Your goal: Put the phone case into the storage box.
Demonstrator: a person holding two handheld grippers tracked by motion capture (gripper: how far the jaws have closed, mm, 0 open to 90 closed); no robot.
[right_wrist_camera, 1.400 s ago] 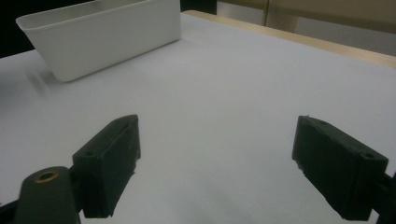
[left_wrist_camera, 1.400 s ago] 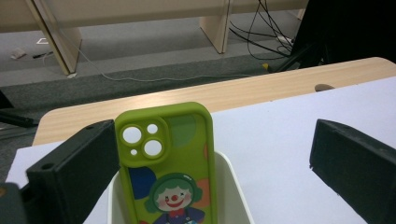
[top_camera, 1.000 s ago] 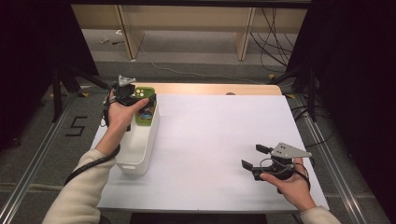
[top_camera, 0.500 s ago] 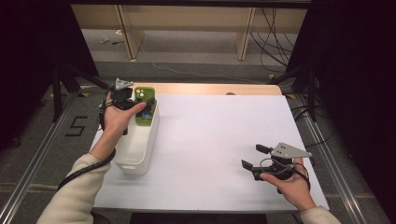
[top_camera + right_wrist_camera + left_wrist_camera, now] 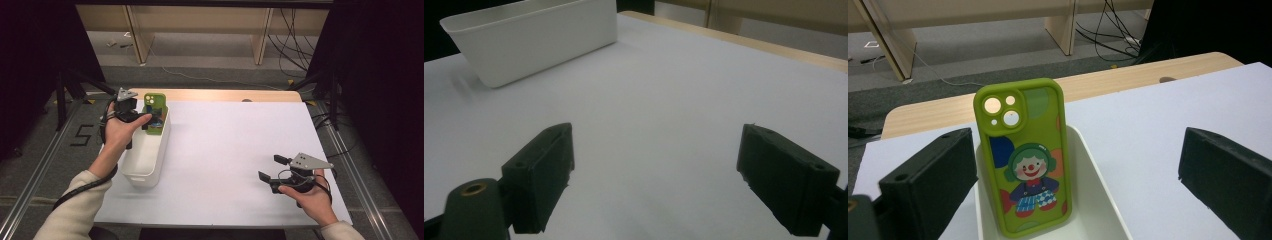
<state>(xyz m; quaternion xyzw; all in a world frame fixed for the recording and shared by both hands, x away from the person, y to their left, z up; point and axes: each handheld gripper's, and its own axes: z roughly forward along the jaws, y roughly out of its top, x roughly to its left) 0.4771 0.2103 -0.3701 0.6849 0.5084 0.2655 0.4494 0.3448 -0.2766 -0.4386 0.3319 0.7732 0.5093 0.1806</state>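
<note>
A green phone case [image 5: 154, 112] with a cartoon clown on it stands upright, leaning against the far end of a white bin [image 5: 150, 172] at the table's left. My left gripper [image 5: 148, 120] is open just left of the case, over the bin's far end. In the left gripper view the phone case [image 5: 1023, 160] stands between the wide-apart jaws of the left gripper [image 5: 1075, 150], touching neither, with the bin [image 5: 1100, 192] under it. My right gripper [image 5: 273, 168] is open over the white table near the front right, and the right gripper [image 5: 656, 140] has nothing between its jaws.
A white sheet [image 5: 235, 150] covers the table, with a wooden strip [image 5: 225, 95] along the far edge. The white bin [image 5: 534, 40] lies far off in the right gripper view. Beyond the table are a shelf frame and loose cables [image 5: 295, 35] on the floor.
My left hand and gripper have drawn back a little toward the left and near side, away from the phone case, which stays standing in the bin. The right gripper has not moved.
</note>
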